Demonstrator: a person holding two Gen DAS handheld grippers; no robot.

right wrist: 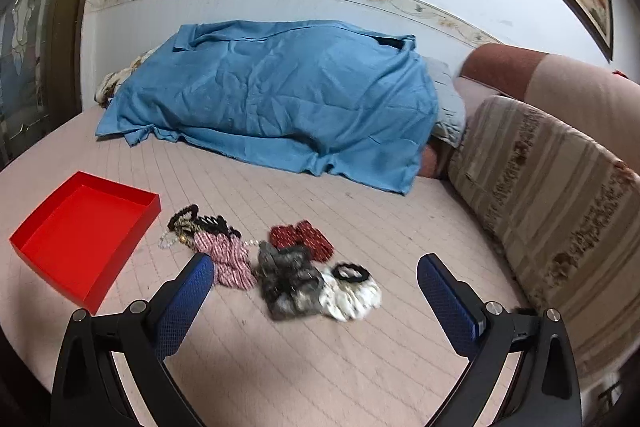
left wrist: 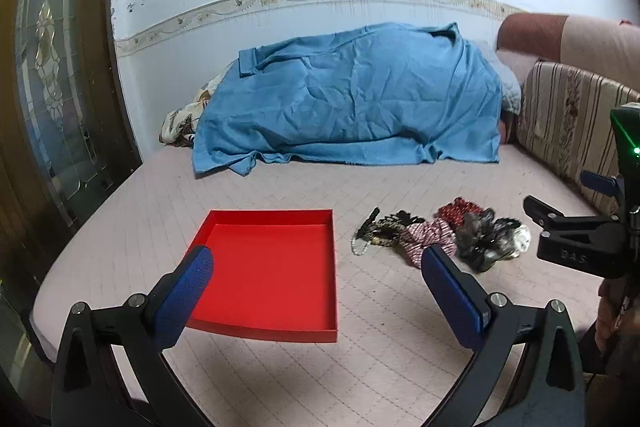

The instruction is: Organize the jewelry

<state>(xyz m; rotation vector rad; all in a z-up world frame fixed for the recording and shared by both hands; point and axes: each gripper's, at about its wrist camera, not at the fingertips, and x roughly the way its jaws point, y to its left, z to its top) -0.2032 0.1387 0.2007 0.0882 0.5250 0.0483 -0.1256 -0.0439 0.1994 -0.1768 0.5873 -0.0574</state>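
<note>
An empty red tray lies on the pink mattress; it also shows in the right wrist view at the left. A pile of accessories lies to its right: a pearl strand with dark hair pieces, a pink striped scrunchie, a red patterned piece, a grey furry scrunchie and a white scrunchie with a black hair tie on it. My left gripper is open and empty above the tray's near right corner. My right gripper is open and empty, hovering over the pile; it also shows in the left wrist view.
A blue cloth covers a heap at the back by the wall. Striped cushions line the right side. A dark wooden door with glass stands at the left past the mattress edge.
</note>
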